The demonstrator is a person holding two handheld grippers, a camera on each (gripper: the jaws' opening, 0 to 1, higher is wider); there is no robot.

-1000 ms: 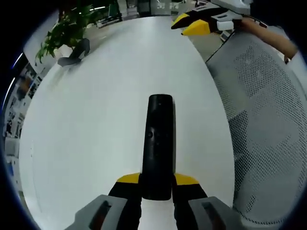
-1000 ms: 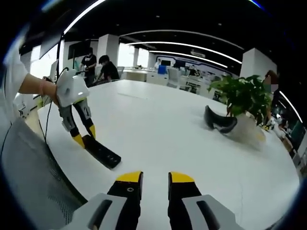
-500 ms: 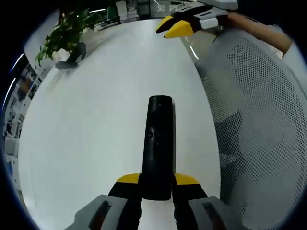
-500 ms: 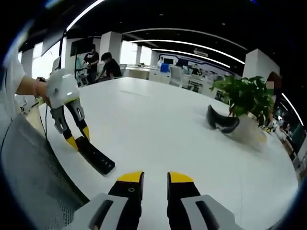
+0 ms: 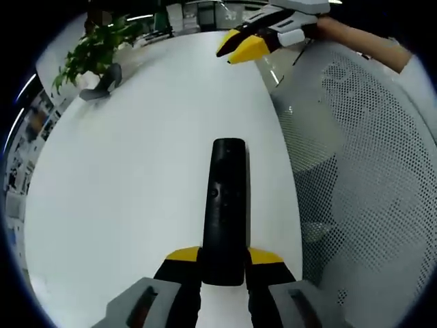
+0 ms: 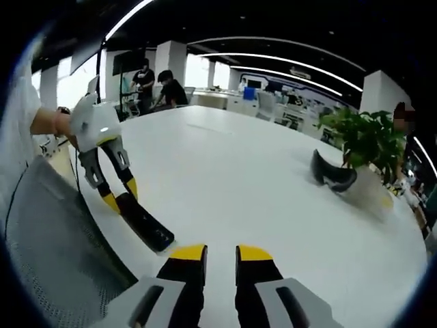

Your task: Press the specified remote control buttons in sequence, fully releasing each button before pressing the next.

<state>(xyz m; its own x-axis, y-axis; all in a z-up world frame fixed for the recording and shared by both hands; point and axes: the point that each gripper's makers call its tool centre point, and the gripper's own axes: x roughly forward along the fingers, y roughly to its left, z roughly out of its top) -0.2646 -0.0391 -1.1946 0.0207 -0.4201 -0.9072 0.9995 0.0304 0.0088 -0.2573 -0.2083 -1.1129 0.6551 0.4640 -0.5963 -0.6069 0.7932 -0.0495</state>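
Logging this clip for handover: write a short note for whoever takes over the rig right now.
Left gripper: shut on the remote, clamping its near end; the remote points out over the white table.
Right gripper: nothing between its jaws, a narrow gap, off the remote.
Also there: a plant, a dark headset-like object beside it, and a mesh chair at the table edge.
Done: remote gripped. No press is visible.
Left: bring the right gripper to the buttons, press each in order, releasing fully between presses.

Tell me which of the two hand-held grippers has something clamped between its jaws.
The left hand-held gripper: its yellow-tipped jaws are shut on the long black remote control above the white table. The right hand-held gripper has only a bare gap between its jaws.
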